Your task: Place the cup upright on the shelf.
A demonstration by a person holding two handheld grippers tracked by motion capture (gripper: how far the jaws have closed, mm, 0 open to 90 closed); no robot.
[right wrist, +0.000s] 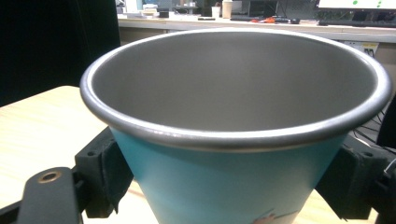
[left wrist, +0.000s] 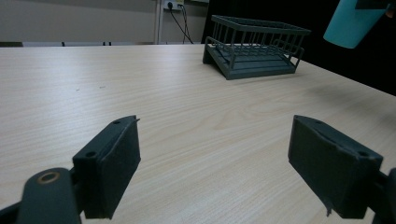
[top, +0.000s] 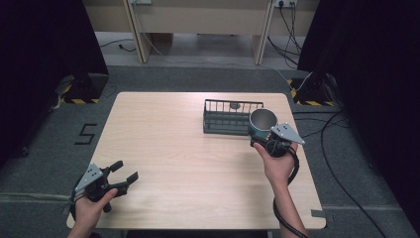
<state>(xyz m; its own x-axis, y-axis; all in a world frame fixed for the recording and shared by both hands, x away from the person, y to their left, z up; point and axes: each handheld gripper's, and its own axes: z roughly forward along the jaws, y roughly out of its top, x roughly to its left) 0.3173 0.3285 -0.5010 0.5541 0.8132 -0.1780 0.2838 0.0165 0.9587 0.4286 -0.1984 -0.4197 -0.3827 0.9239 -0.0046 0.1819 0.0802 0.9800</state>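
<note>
- Jaws first: my left gripper (top: 120,174) rests low at the near left corner of the desk (top: 188,168), its jaws wide apart with nothing between them, parked, I judge, so the other hand has the run of the work.
- Bare wood lies between its two pads (left wrist: 109,163) in the left gripper view; the far rack and a corner of the cup sit beyond them.
- Farther along, toward the desk's right edge, my right gripper (top: 261,138) carries the teal cup (top: 261,124) clear of the wood, mouth up, tipped slightly.
- In the right gripper view those jaws are clamped on the cup's (right wrist: 233,186) teal wall, one on each side below the steel rim, a hold that keeps the open mouth free and the cup from slipping downward through the taper.
- Beyond it stands the dark wire rack (top: 229,118), just beside the cup as seen from above, on the desk's far right.
- The cup's nearness to the rack suggests it is bound there; it is not yet set in.
</note>
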